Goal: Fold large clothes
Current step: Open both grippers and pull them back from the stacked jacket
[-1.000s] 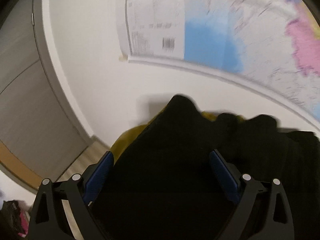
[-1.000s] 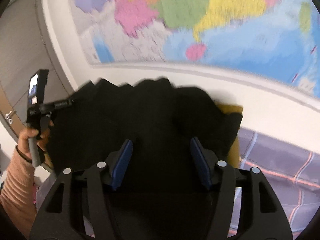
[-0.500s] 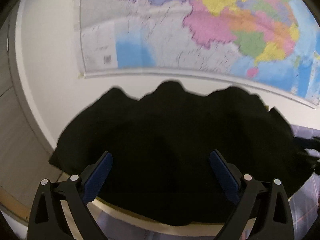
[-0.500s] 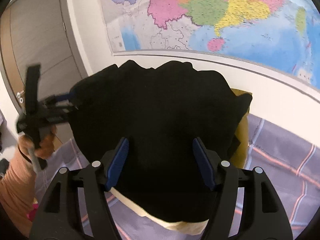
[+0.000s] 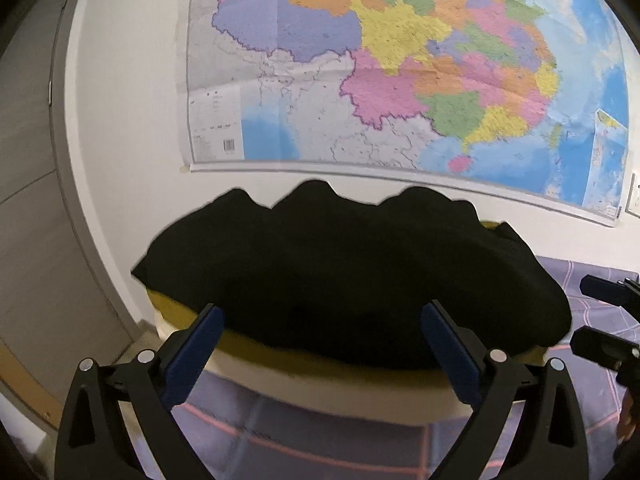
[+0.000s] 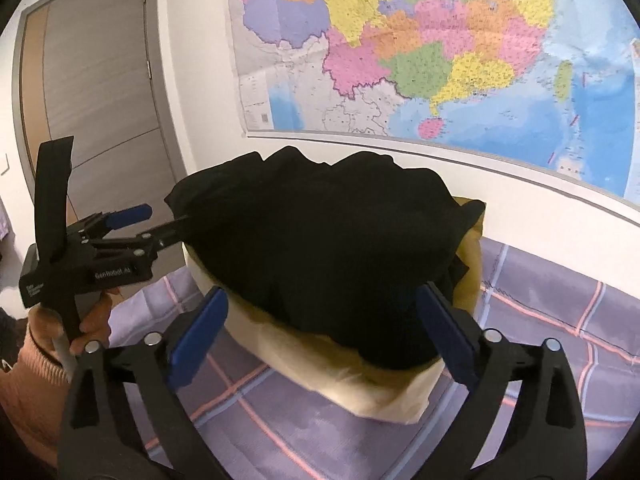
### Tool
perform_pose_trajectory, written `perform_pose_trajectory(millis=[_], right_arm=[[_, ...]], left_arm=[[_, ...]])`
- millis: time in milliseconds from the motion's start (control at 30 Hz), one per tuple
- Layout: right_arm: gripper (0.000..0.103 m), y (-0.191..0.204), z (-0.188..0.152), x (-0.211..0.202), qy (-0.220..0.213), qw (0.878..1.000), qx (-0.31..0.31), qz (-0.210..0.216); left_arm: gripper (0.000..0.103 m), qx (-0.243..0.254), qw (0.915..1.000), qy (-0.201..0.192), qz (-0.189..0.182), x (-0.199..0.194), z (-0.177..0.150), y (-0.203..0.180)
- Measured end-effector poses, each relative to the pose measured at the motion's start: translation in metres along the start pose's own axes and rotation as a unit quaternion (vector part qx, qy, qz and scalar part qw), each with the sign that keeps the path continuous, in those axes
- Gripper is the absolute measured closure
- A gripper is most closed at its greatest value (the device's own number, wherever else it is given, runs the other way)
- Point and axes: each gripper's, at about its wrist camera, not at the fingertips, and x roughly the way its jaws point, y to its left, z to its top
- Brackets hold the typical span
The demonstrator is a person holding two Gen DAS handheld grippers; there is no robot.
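Folded black fabric garment [image 5: 352, 276] lies bunched on top of a stack: a mustard-yellow folded cloth [image 6: 470, 264] right under it, and a cream-white thick folded piece [image 6: 360, 380] at the bottom. The stack sits on a bed covered with a purple sheet with pink and white check lines [image 6: 560, 312], pushed close to a white wall. The top edge of the black garment is lumpy, three humps in the left wrist view. Right gripper [image 6: 322, 330], black frame with blue pads, has its jaws spread wide; they have just been opening, and the pads stand either side of the front of the stack with the black garment between them but not pinched, gaps visible at both pads. Left gripper [image 5: 322, 338] likewise stands wide apart at the near edge of the stack, nothing clamped; its pads sit in front of the black garment and the yellow layer, and contact cannot be told. From the right wrist view the left gripper [image 6: 160, 226] comes in from the left side, fingers pointing at the left end of the black garment, one tip at or touching the fabric. The person's hand [image 6: 86, 320] grips its handle, peach-coloured knit sleeve [image 6: 28, 392] below. Large coloured paper wall map [image 5: 400, 68] hangs above the stack. Grey door with a grey frame [image 6: 100, 80] stands to the left of the map.
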Motion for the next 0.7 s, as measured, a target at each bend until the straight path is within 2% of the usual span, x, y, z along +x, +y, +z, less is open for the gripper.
perform_pose_trajectory(millis=[133, 233, 700], right_arm=[[0.006, 0.006, -0.013, -0.008, 0.003, 1.0, -0.008, -0.005], [0.006, 0.01, -0.021, -0.011, 0.008, 1.0, -0.011, -0.004], [0.006, 0.021, -0.051, -0.025, 0.014, 1.0, -0.016, -0.003]], left_arm=[[0.007, -0.012, 0.9999, 0.008, 0.001, -0.013, -0.016, -0.013], [0.007, -0.011, 0.9997, 0.012, 0.019, -0.02, -0.024, -0.021], [0.007, -0.056, 0.9979, 0.027, 0.019, -0.049, -0.056, -0.032]])
